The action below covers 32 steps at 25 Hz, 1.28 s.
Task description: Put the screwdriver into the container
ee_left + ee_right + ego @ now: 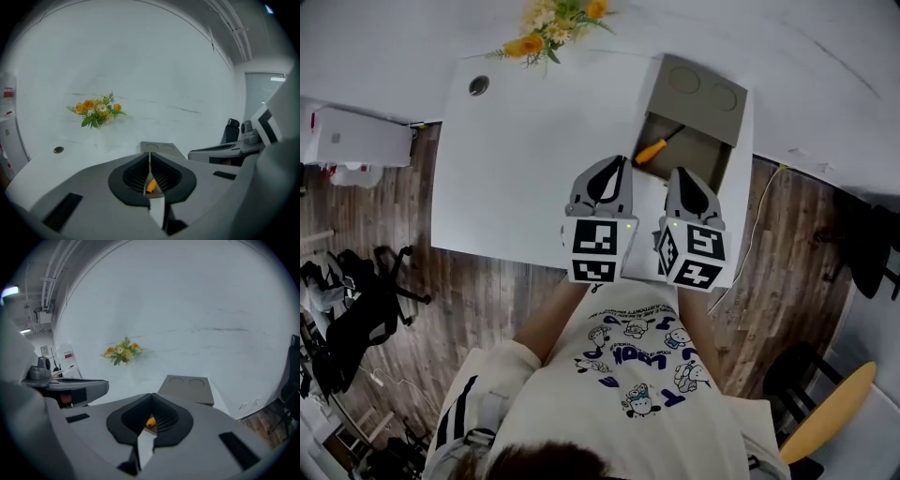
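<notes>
An orange-handled screwdriver (654, 147) lies slanted at the left edge of the open part of a grey container (705, 112) at the table's far right; whether it rests fully inside I cannot tell. My left gripper (615, 165) hovers just short of its handle, jaws shut and empty. My right gripper (682, 174) hangs beside it, also shut on nothing. In the left gripper view the orange handle (151, 186) peeps through below the closed jaws, the container (159, 148) behind. The right gripper view shows the handle (150, 422) and the container lid (187, 385).
A bunch of yellow flowers (548, 28) stands at the white table's (516, 159) far edge, by the wall. A round cable hole (478, 85) sits at the far left corner. On the wooden floor are a black office chair (356, 300) and a wooden-seat chair (834, 403).
</notes>
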Each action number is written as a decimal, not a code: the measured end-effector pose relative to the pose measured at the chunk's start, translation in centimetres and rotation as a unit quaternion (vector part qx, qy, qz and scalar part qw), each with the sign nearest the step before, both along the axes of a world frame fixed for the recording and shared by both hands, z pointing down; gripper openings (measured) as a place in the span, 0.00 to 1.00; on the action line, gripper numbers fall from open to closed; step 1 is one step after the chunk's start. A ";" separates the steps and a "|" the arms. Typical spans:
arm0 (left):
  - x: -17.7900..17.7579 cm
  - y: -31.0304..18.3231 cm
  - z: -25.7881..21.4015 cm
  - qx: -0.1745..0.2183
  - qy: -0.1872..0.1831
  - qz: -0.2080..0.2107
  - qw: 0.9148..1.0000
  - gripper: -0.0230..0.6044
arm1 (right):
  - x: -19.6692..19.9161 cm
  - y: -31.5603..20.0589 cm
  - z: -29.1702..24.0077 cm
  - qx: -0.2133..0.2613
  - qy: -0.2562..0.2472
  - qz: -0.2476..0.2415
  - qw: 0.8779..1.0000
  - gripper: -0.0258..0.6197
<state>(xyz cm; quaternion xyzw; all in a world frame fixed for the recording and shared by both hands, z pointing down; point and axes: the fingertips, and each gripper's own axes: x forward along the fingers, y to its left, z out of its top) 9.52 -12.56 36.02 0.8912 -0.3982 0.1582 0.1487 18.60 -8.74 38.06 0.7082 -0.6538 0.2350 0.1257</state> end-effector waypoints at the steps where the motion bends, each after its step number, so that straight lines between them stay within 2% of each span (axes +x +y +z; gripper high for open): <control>1: -0.1 0.1 -0.3 0.003 0.003 0.002 1.000 0.07 | -0.1 0.1 -0.4 0.005 0.004 0.003 1.000 0.08; 12: -0.2 1.4 -2.6 0.026 0.022 0.024 0.999 0.07 | -0.7 1.6 -2.7 0.035 0.022 0.033 0.999 0.08; 32: 0.1 2.1 -3.5 0.033 0.030 0.044 0.998 0.07 | -0.7 2.7 -3.9 0.051 0.035 0.060 0.996 0.08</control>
